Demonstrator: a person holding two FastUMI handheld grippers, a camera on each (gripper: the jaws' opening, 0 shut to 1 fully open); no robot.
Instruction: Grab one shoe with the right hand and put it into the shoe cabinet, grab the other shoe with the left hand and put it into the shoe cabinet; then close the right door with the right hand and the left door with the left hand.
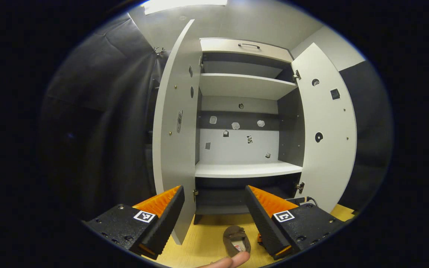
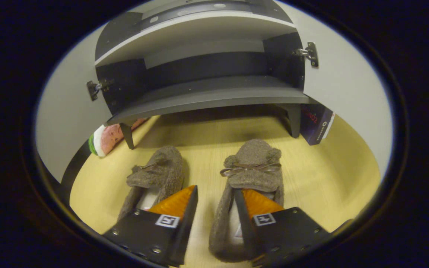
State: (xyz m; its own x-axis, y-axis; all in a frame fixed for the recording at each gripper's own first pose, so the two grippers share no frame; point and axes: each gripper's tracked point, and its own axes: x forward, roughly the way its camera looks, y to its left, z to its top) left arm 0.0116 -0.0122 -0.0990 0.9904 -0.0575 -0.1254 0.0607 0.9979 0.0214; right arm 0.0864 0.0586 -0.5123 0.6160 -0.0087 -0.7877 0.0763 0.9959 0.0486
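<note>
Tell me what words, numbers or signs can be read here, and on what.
None reads clearly.
Print on the dark box by the cabinet leg: too blurred.
Stickers on the cabinet's back wall: too small.
Square tags: coded patterns, no words.

Right gripper (image 2: 214,201) jaws apart, straddling right shoe's (image 2: 253,167) side.

Both shoes (image 2: 251,175) (image 2: 158,169): fuzzy, felt-like cloth, matt, each with a thin shiny ribbon bow. Shoe cabinet (image 1: 244,169): smooth matt laminate boards, pale doors, dark inner panels. Hinges (image 2: 309,53): bright metal. Floor (image 2: 326,178): smooth pale wood-look surface, slight sheen.
</note>
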